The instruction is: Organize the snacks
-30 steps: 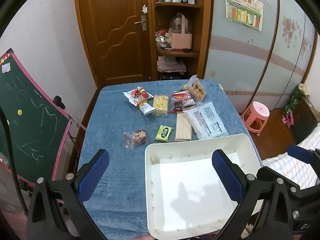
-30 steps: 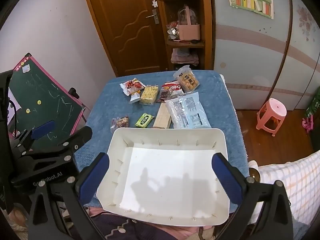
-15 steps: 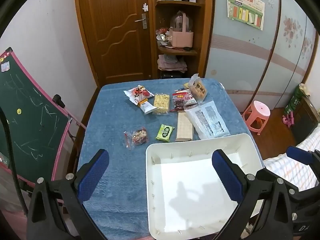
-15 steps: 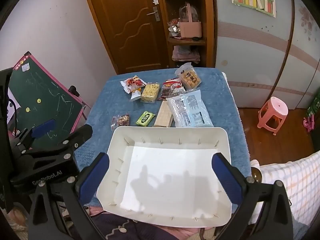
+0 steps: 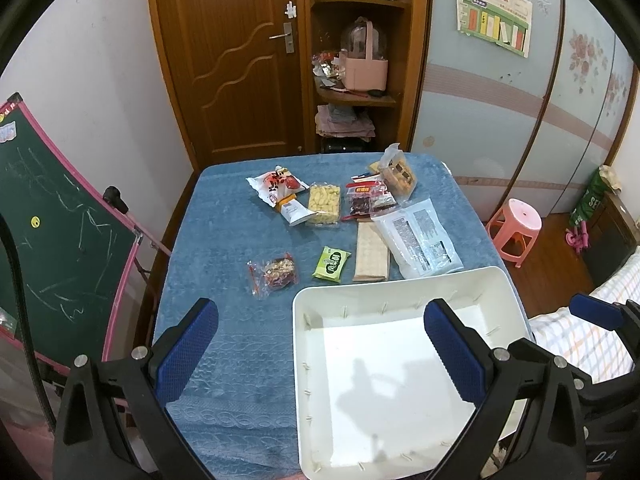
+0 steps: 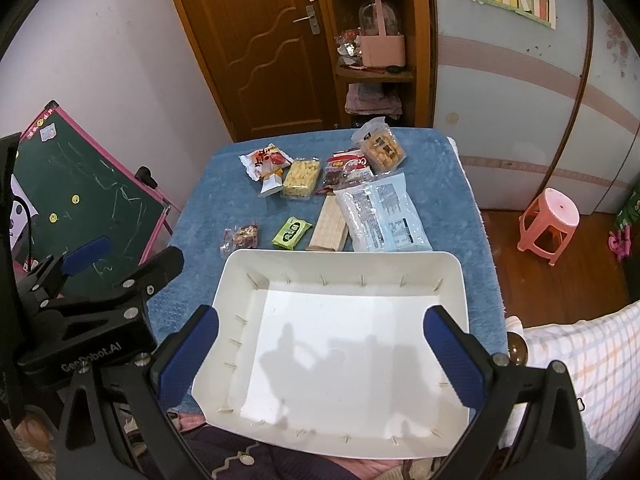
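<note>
A white rectangular plastic tray point(image 6: 452, 276) sits at the near edge of the table covered in a blue textured cloth point(image 5: 224, 248), its long axis running left to right across the table and its near rim hanging over the edge toward the person.

The snacks lie on the cloth beyond the tray's far rim. A tan wafer pack point(image 6: 329, 224) points its long axis away from the tray, with its near end just beside the rim. To its right a large pale-blue printed bag point(image 6: 380, 212) lies flat, also lengthwise away from the tray. To its left sits a small green packet point(image 6: 291, 233), tilted, and further left a small clear packet of red and brown pieces point(image 5: 274, 272). Further back are a clear box of yellow puffs point(image 5: 324, 204) and a red-and-white packet point(image 5: 274, 186).

The left gripper point(image 5: 320, 356) and the right gripper point(image 6: 320, 356) both hover with jaws spread wide, holding nothing, the right one above the tray.
</note>
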